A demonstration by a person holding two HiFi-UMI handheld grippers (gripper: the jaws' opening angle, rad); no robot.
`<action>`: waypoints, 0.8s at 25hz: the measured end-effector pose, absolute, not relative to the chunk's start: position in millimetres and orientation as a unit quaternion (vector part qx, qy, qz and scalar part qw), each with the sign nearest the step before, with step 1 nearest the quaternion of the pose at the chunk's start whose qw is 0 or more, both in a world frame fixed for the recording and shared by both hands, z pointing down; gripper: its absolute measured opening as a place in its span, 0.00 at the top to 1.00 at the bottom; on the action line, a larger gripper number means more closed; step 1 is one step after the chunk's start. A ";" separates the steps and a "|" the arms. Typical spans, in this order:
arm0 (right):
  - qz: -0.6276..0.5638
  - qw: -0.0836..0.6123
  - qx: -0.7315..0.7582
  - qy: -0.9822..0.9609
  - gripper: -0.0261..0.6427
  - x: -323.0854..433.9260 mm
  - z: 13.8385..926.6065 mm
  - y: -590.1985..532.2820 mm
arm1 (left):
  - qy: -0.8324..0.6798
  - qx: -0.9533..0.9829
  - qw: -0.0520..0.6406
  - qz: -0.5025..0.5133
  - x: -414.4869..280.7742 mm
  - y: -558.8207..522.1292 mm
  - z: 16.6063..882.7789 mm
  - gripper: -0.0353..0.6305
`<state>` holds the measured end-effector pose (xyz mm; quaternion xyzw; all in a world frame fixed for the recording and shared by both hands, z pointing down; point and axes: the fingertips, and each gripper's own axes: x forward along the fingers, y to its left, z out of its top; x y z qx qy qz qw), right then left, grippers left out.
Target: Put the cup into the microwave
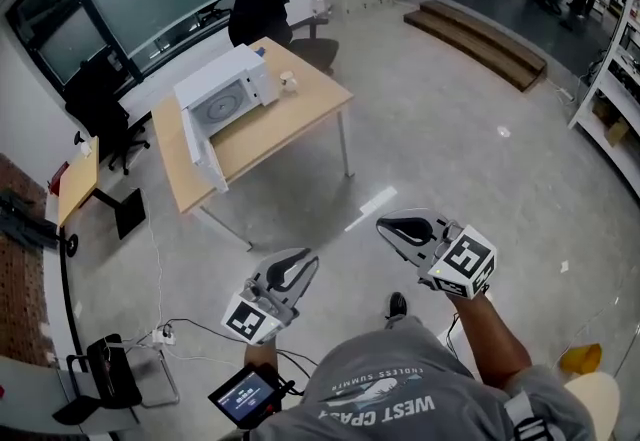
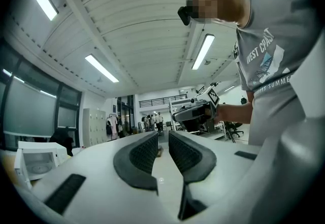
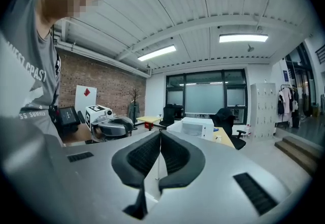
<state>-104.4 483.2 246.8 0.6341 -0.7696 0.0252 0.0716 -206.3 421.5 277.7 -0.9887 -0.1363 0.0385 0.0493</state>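
Note:
A small pale cup (image 1: 288,81) stands on a wooden table (image 1: 300,119), just right of a white microwave (image 1: 225,94) whose door hangs open toward the table's front. Both grippers are far from the table, held level over the floor in front of the person. My left gripper (image 1: 310,261) has a narrow gap between its pads (image 2: 144,154), with nothing in it. My right gripper (image 1: 384,226) is shut and empty, its pads (image 3: 144,157) meeting at the tips. The microwave (image 2: 33,159) shows at the left gripper view's left edge, and the microwave (image 3: 195,126) shows straight beyond the right jaws.
Black office chairs (image 1: 262,14) stand behind the table, and another black chair (image 1: 100,104) at its left. Cables and a power strip (image 1: 160,336) lie on the floor near my left side. Low steps (image 1: 480,39) and shelving (image 1: 615,99) are at the right.

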 end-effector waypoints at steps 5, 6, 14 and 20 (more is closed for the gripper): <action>0.029 0.044 0.642 -0.765 0.93 -91.8 237.1 492.0 | -0.144 -0.987 0.058 0.027 -196.6 429.4 275.9 0.82; 0.029 0.040 0.643 -0.765 0.93 -87.6 237.7 490.7 | -0.144 -0.987 0.057 0.026 -193.2 428.5 276.3 0.82; 0.032 0.026 0.632 -0.774 0.93 -37.6 258.7 456.7 | -0.129 -0.991 0.043 0.019 -143.4 402.8 291.3 0.84; 0.040 0.013 0.623 -0.781 0.93 19.8 265.2 439.5 | -0.117 -0.992 0.049 0.014 -87.5 390.5 289.7 0.88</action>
